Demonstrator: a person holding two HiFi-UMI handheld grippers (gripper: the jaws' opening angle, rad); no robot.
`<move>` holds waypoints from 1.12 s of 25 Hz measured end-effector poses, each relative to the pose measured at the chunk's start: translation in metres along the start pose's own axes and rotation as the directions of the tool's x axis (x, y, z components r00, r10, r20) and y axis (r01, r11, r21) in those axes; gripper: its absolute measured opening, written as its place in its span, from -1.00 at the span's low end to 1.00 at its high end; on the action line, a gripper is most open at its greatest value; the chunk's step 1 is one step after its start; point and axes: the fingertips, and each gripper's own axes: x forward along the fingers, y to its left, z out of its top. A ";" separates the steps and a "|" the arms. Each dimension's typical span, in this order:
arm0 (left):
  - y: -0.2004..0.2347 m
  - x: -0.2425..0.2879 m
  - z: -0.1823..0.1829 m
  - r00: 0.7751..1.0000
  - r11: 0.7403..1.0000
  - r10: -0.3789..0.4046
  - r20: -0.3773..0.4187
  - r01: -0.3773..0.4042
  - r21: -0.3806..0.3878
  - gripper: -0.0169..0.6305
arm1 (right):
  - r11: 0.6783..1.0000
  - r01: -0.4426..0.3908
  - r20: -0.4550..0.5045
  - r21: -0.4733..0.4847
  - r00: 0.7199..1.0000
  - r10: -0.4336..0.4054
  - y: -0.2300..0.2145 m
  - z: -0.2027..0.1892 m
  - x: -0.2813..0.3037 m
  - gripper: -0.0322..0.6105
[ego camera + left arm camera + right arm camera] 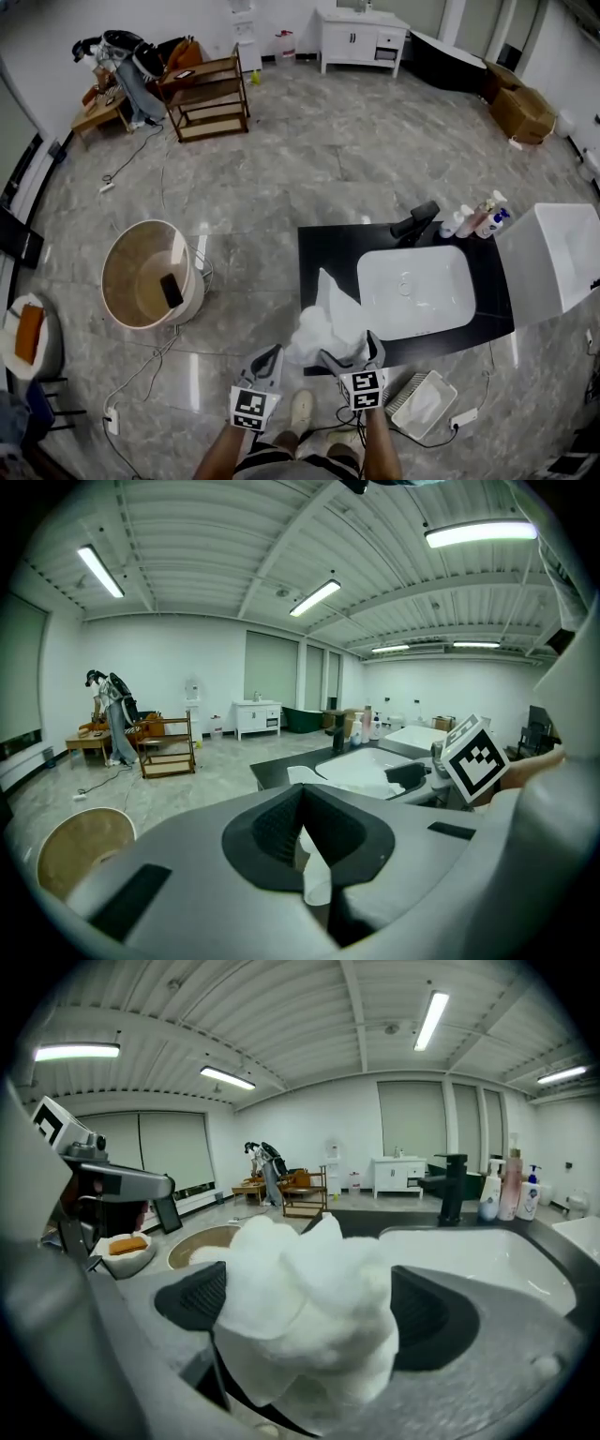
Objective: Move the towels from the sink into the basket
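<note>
Plainly one white towel (pixel 328 314), one sink (pixel 367 291) — one round basket (pixel 117 281).

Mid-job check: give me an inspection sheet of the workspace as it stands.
Surface: black counter, white sink with no towel in the basin.
Job's things: one white towel bunched at the counter's near left edge; basket on the floor, apart to the left.
Clutter: dark flat object inside the basket; bottles and faucet behind the sink.
Grippers: right gripper open, towel between its jaws; left gripper jaws together, beside the towel.
Cables: cable on the floor by the basket; power strip near the counter.
Surroundings: wooden shelf, white cabinet, cardboard boxes.
</note>
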 end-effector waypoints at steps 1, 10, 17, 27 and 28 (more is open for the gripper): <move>0.001 0.004 -0.002 1.000 1.000 -0.001 -0.005 0.001 -0.001 -0.92 | 1.000 -0.004 -0.013 0.004 1.000 0.004 -0.001 -0.005 0.005 0.79; 0.009 0.034 -0.026 0.999 1.000 -0.006 -0.053 0.005 -0.015 -0.92 | 0.998 -0.058 -0.076 0.035 0.995 0.061 -0.006 -0.035 0.041 0.79; 0.009 0.044 -0.030 0.998 1.000 -0.009 -0.067 0.008 -0.012 -0.92 | 0.997 -0.076 -0.094 0.016 0.993 0.077 -0.005 -0.041 0.045 0.70; 0.008 0.045 -0.028 0.998 1.000 -0.012 -0.065 0.012 -0.001 -0.92 | 0.998 -0.057 -0.137 -0.004 0.989 0.056 -0.002 -0.042 0.042 0.00; 0.008 0.044 -0.027 0.998 1.000 -0.012 -0.064 0.013 0.000 -0.92 | 0.998 -0.055 -0.138 -0.004 0.989 0.054 -0.002 -0.042 0.041 -0.03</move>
